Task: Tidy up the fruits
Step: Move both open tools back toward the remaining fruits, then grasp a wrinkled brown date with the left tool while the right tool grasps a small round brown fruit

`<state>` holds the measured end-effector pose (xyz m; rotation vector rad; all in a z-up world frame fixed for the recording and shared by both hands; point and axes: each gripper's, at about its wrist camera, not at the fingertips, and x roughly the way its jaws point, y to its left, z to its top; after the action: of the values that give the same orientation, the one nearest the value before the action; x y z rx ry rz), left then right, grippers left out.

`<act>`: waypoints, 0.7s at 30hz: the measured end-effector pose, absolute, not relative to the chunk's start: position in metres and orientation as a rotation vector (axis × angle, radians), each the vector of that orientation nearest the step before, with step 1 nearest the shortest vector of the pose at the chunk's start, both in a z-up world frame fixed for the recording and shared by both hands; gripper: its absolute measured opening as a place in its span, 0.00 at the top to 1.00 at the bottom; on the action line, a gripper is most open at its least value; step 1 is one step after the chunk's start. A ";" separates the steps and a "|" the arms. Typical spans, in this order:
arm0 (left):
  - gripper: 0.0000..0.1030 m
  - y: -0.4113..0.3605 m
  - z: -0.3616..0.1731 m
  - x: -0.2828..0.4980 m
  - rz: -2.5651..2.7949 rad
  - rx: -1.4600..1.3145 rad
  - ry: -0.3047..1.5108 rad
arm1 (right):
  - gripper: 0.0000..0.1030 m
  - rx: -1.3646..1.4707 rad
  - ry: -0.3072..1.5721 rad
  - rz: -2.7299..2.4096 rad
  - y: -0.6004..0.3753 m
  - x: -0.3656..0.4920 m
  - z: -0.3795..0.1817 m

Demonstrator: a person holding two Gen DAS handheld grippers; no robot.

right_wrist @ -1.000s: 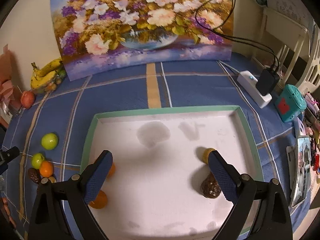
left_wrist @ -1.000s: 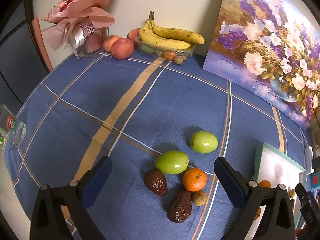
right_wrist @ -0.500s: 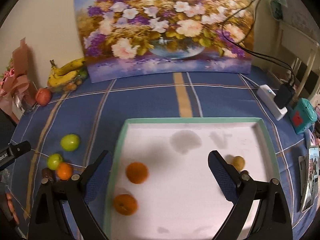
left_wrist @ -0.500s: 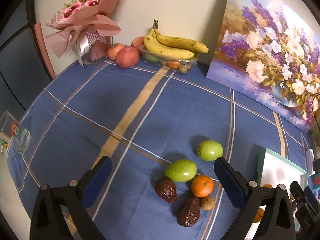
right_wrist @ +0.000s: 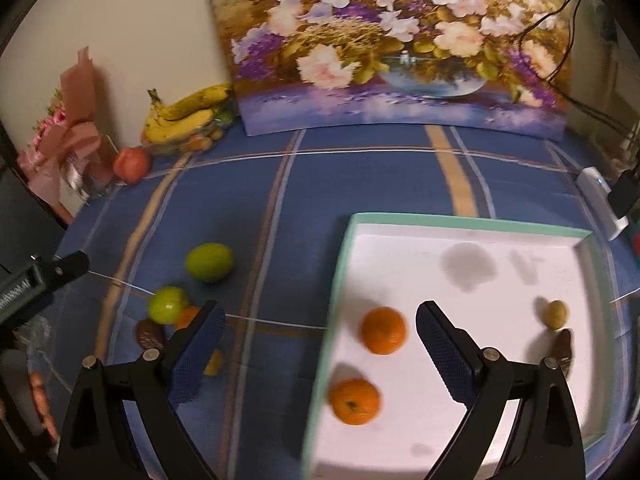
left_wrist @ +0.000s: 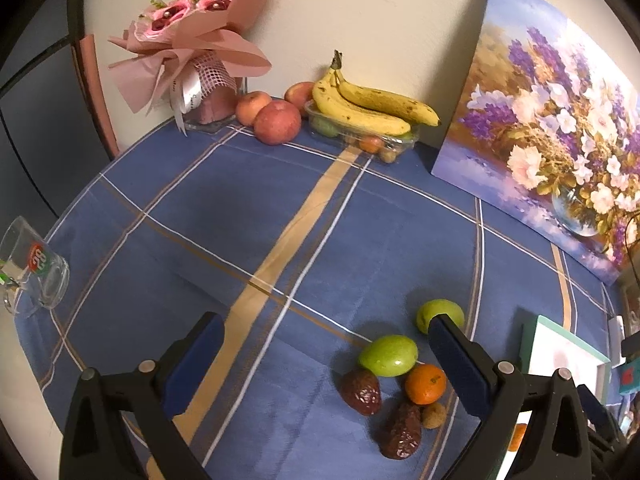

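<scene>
A: Start with the big things. What has changed?

B: The blue plaid tablecloth [left_wrist: 280,208] and the flower painting [right_wrist: 384,40] are as they were. The right gripper [right_wrist: 320,344] has swung left over the last second: a moment ago it hung squarely over the white tray [right_wrist: 520,240], and now the tray's green left rim runs between its blue pads, with open cloth under the left one. Its jaws are spread wide and hold nothing.

A: And what does that mean for the sorting?

B: I'd judge it has left the tray and is heading for the loose pile. Two oranges [right_wrist: 383,330] lie at the tray's near left; a small yellowish fruit [right_wrist: 555,314] and a dark date [right_wrist: 562,346] sit at its right. The frame is smeared, so I can't swear to that last one.

A: The left gripper?

B: The left gripper [left_wrist: 324,360] is also wide open and empty. It has drawn back and risen a little, so the pile now sits lower right in its view.

A: Where is the pile relative to the tools?

B: Left of the tray. The far green fruit [left_wrist: 440,314] is partly behind the left gripper's right pad; the near green fruit [left_wrist: 388,355], a small orange [left_wrist: 425,383], two dates [left_wrist: 360,391] and a tiny brown fruit [left_wrist: 434,415] lie just inside that pad. For the right gripper, the cluster is beside its left pad.
</scene>
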<state>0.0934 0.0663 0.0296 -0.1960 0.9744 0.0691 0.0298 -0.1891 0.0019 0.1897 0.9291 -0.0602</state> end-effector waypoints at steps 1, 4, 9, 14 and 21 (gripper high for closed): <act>0.00 0.069 0.030 0.093 0.067 -0.205 0.972 | 0.06 0.197 0.929 -0.052 -0.188 0.032 0.003; 0.00 0.080 0.032 0.093 0.043 -0.249 0.957 | 0.06 0.206 0.924 -0.017 -0.182 0.034 0.004; 0.00 0.092 0.033 0.094 0.007 -0.298 0.962 | 0.06 0.198 0.912 0.027 -0.172 0.035 0.007; 0.00 0.092 0.019 0.100 -0.035 -0.304 1.021 | 0.07 0.168 0.896 0.057 -0.157 0.037 0.010; 0.07 0.088 -0.008 0.103 -0.070 -0.351 1.117 | 0.26 0.139 0.972 0.125 -0.135 0.045 -0.005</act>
<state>0.1033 0.0879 -0.0075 -0.3505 1.1173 -0.0701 0.0451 -0.1351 -0.0052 0.1393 0.9725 0.1246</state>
